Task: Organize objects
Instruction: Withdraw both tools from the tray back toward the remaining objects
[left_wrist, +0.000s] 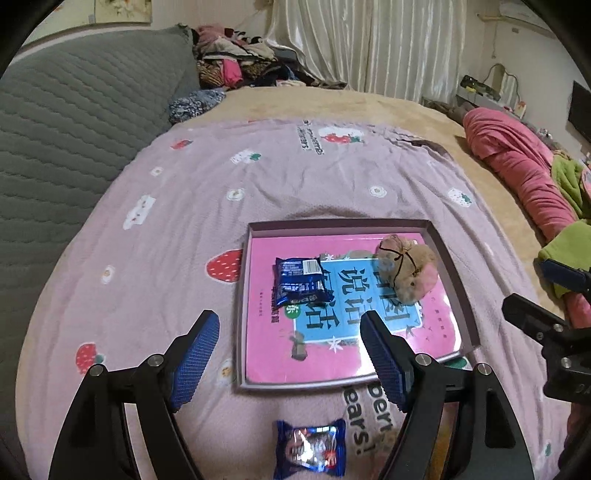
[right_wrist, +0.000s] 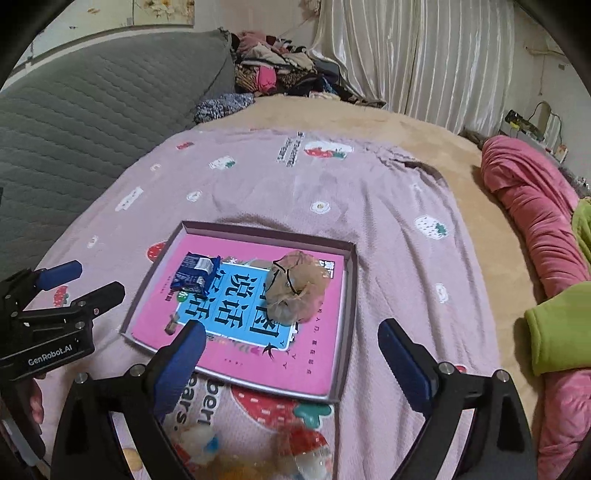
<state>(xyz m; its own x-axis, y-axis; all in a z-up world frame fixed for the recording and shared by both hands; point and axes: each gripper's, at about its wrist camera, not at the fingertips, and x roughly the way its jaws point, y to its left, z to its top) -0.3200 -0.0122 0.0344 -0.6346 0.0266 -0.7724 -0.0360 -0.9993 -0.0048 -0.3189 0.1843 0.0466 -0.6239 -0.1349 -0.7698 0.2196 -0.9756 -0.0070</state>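
A shallow purple box (left_wrist: 458, 273) (right_wrist: 349, 291) lies on the pink strawberry blanket, with a pink and blue book (left_wrist: 332, 354) (right_wrist: 258, 354) flat inside it. On the book lie a dark blue snack packet (left_wrist: 299, 282) (right_wrist: 194, 275) and a tan pouch tied with black string (left_wrist: 406, 269) (right_wrist: 295, 291). A second blue wrapped snack (left_wrist: 310, 448) lies on the blanket in front of the box. My left gripper (left_wrist: 290, 350) is open and empty above that snack. My right gripper (right_wrist: 291, 363) is open and empty over the box's near edge.
A grey quilted headboard (left_wrist: 74, 122) stands at the left, with a pile of clothes (left_wrist: 236, 59) behind. Rolled pink and green bedding (right_wrist: 535, 229) lies at the right. Blurred small items in clear wrapping (right_wrist: 255, 454) lie under my right gripper.
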